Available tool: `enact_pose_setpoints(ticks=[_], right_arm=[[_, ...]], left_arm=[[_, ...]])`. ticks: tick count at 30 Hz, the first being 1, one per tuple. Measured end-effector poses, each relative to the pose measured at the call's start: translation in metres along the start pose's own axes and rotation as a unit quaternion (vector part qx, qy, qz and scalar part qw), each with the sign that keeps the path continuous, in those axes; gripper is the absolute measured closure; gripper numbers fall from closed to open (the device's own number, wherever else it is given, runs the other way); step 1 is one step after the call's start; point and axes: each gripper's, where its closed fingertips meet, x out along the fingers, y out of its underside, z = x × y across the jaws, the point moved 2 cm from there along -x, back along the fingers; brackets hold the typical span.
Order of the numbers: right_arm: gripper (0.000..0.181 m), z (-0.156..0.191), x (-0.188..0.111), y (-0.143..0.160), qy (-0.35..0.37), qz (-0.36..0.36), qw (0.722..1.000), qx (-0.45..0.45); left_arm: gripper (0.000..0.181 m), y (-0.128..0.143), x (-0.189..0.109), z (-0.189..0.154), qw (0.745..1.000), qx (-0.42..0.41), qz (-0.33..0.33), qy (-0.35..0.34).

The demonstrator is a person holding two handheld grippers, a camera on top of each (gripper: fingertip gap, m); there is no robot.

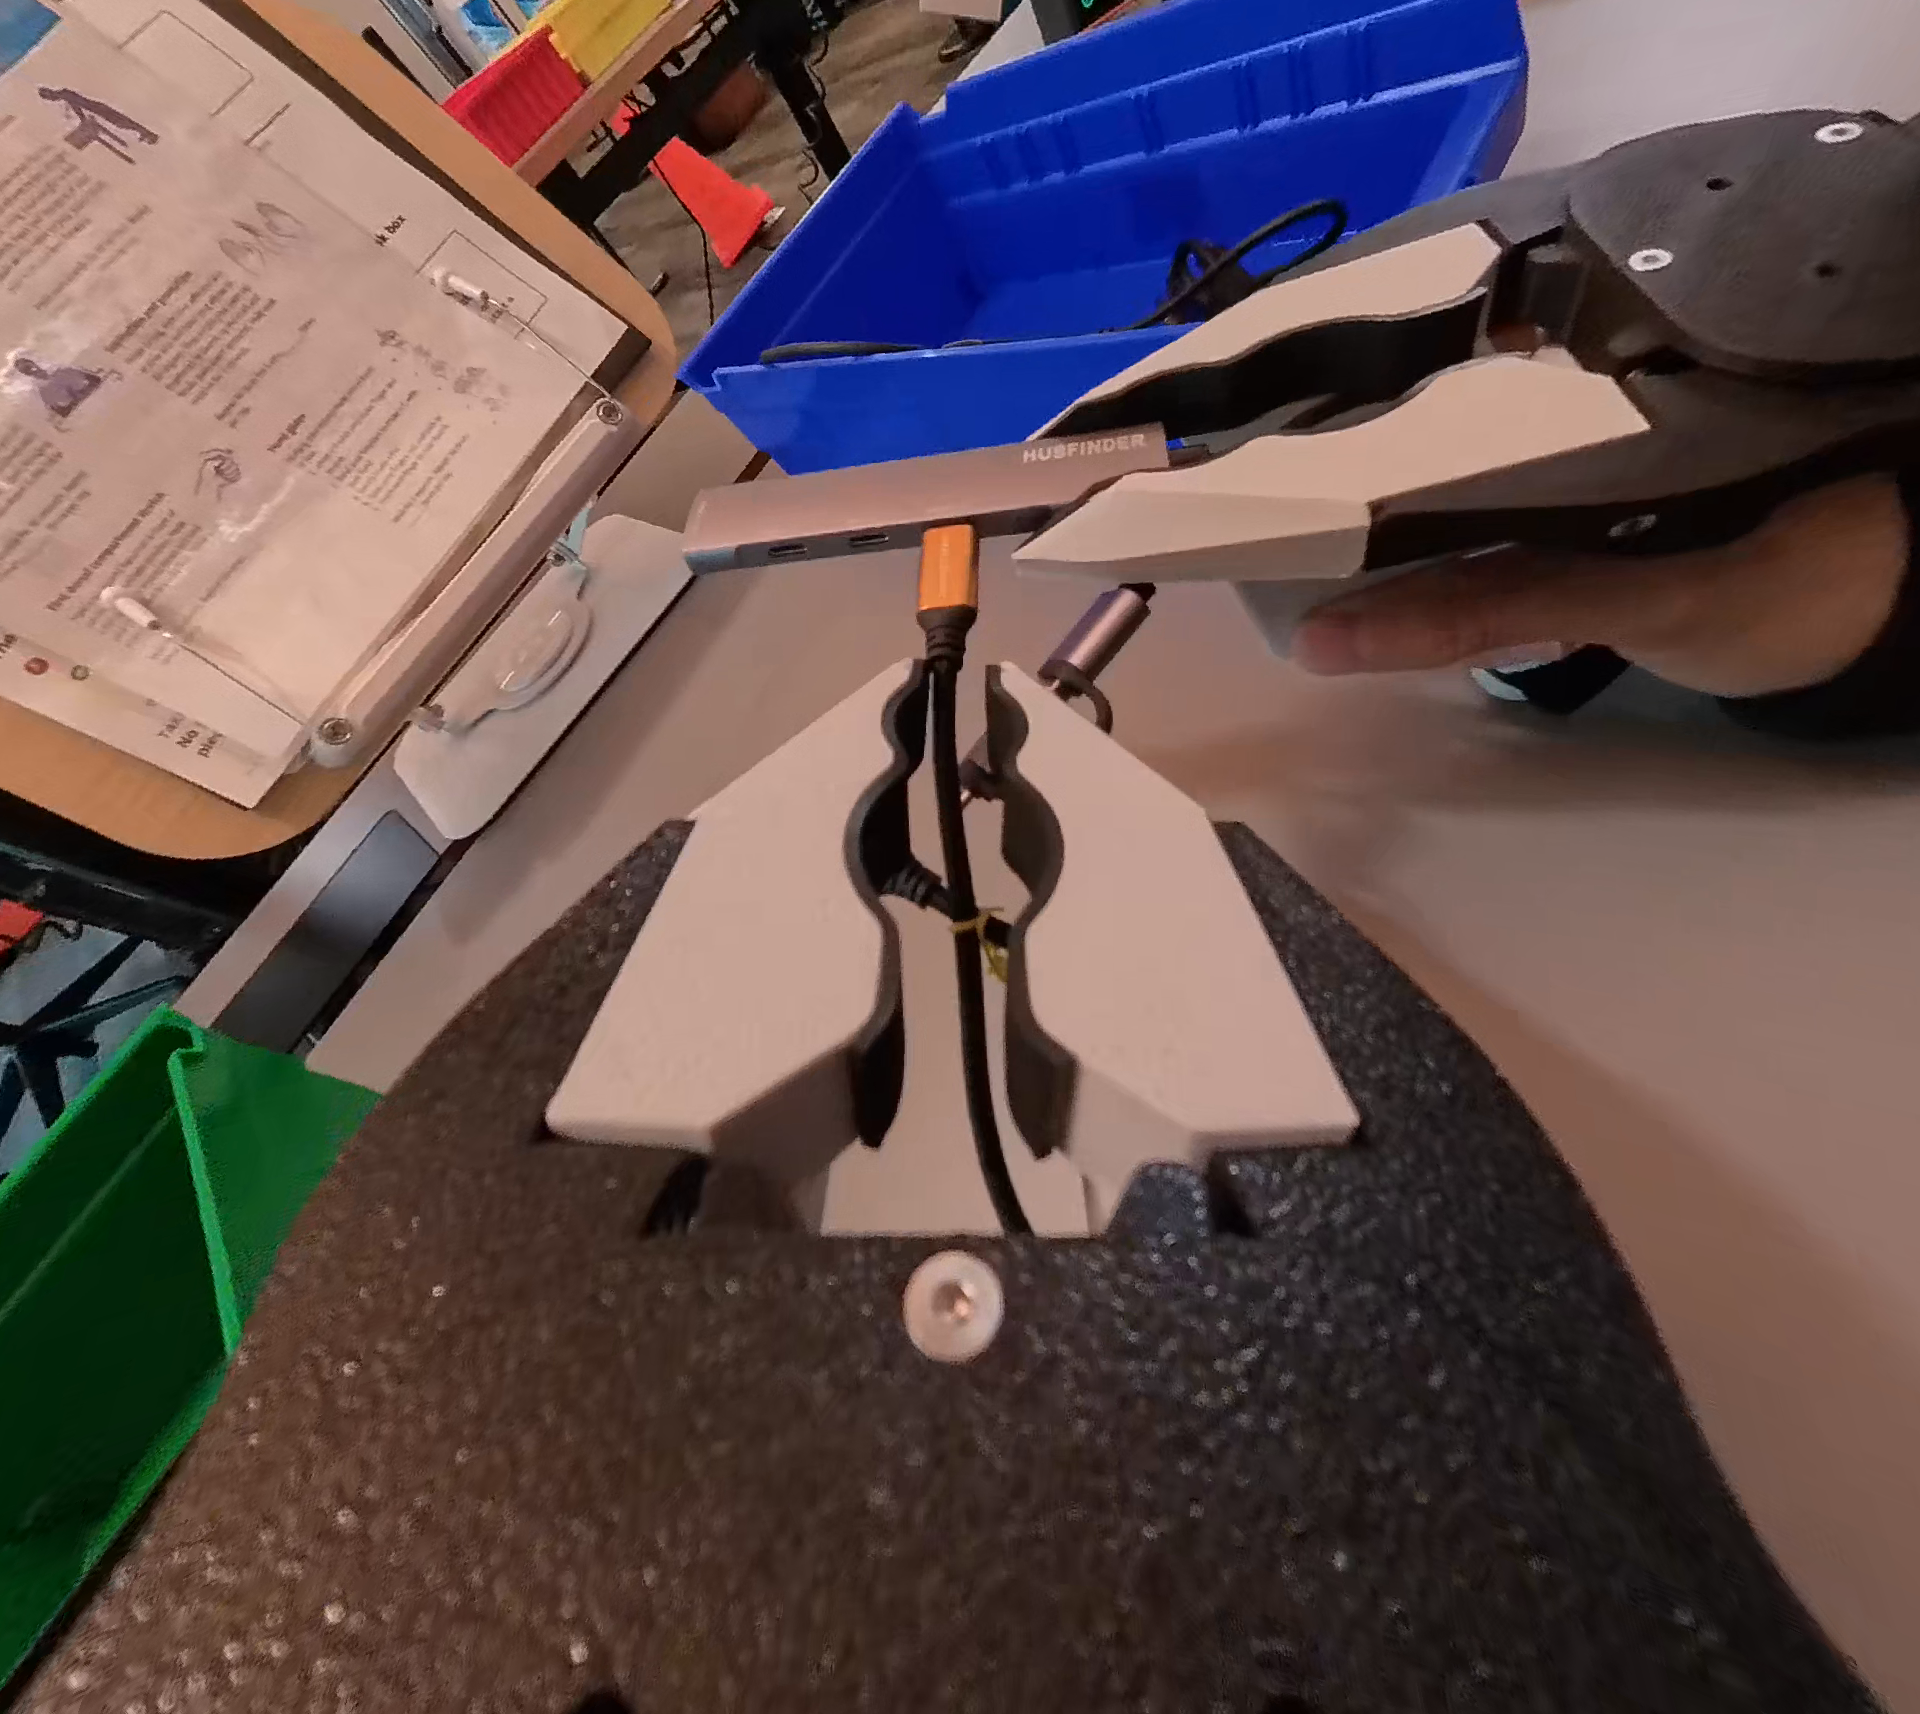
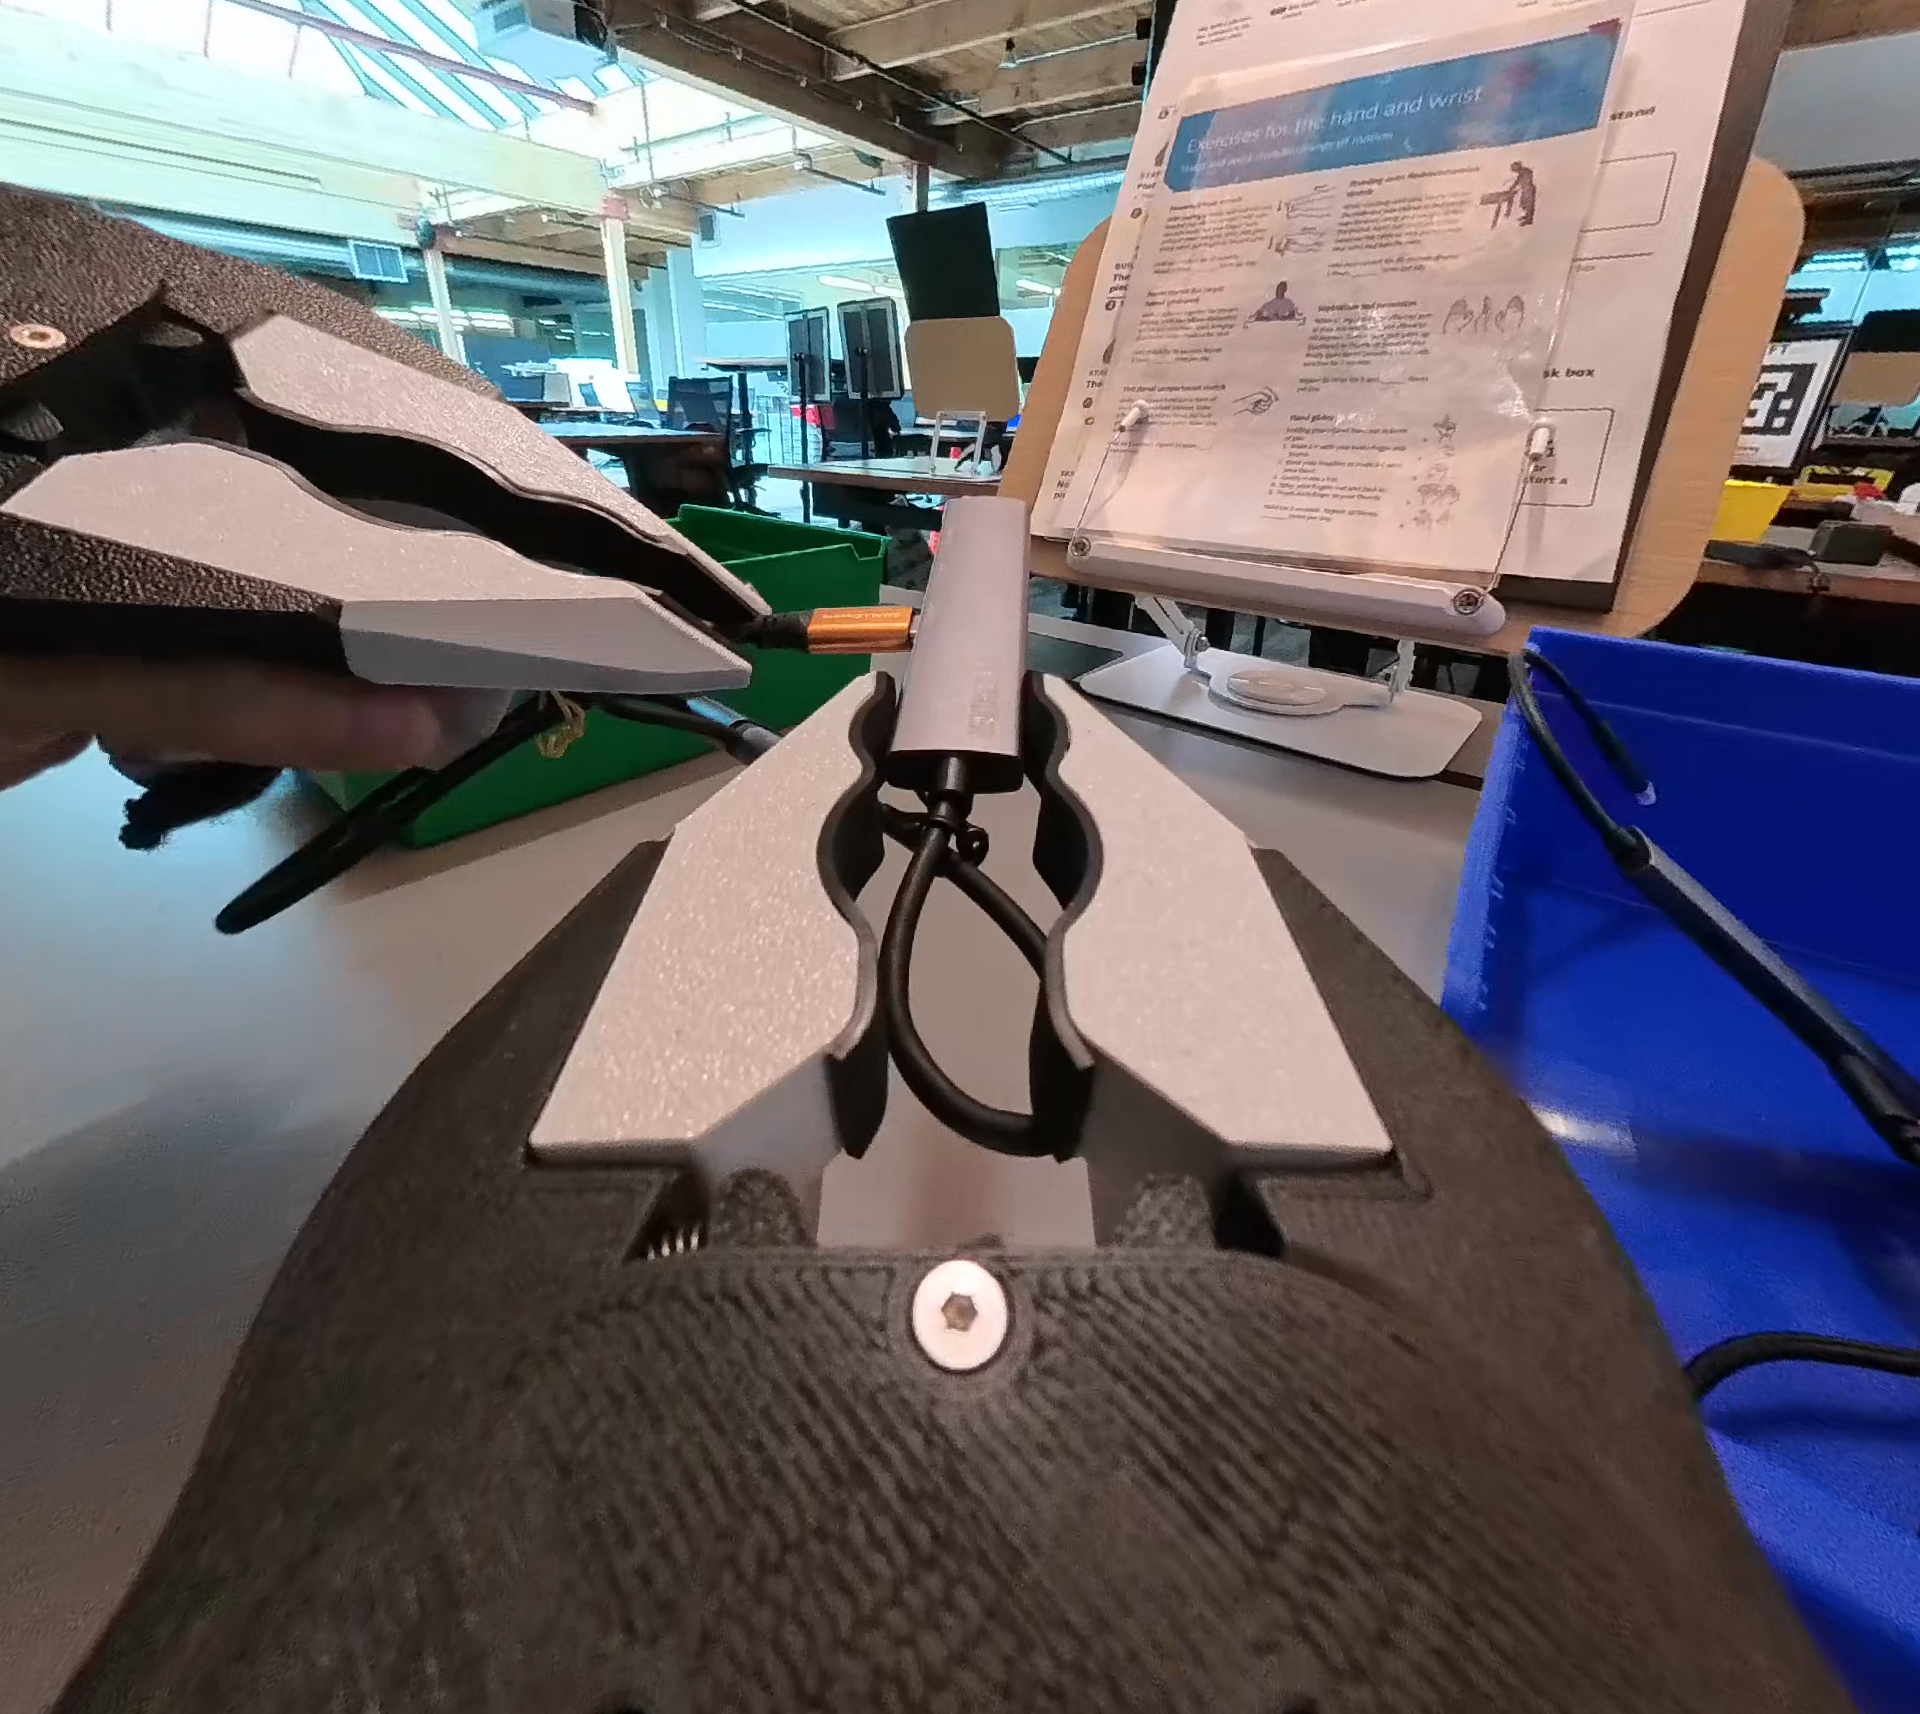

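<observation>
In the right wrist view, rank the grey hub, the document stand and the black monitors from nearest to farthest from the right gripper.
1. Grey hub: clamped in the right gripper.
2. Document stand: ahead, slightly right, on the table.
3. Black monitors: far back, across the room.

hub: grey metal, matte
plug: orange shell, black boot
cable: black, w/ yellow tie
L gripper: lt grey fingers, black speckled body
R gripper: same grey/black
bin, far right: blue
bin, near left: green
table: pale grey
stand board: tan wood; white sheets, blue banner
far bins: red + yellow
</observation>
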Motion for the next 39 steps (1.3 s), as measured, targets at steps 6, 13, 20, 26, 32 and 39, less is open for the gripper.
enact_pose_setpoints(ticks=[6, 13, 20, 26, 32, 39], right_arm=[[0.158, 0.012, 0.002, 0.0, -0.017, 0.002, 0.999, -0.036], [0.158, 0.021, 0.004, 0.003, -0.04, 0.004, 0.999, -0.028], [0.157, 0.021, 0.0, -0.007, -0.031, -0.044, 0.997, -0.056], [0.153, 0.019, 0.002, -0.004, -0.023, -0.037, 0.998, -0.054], [0.151, 0.023, 0.003, -0.002, -0.031, -0.028, 0.997, -0.068], [0.158, 0.023, 0.004, 0.0, -0.027, -0.007, 0.997, -0.073]], left_arm=[[0.161, 0.004, 0.001, 0.002, 1.0, -0.009, 0.013, -0.005], [0.172, 0.003, 0.003, 0.003, 0.999, -0.034, 0.005, -0.015], [0.172, 0.005, 0.003, -0.003, 0.986, -0.156, 0.043, 0.031], [0.172, 0.006, 0.003, -0.002, 0.98, -0.191, 0.044, 0.033], [0.172, 0.002, 0.001, 0.003, 0.982, -0.184, 0.04, 0.017], [0.172, 0.001, 0.0, 0.002, 0.98, -0.195, 0.04, 0.026]])
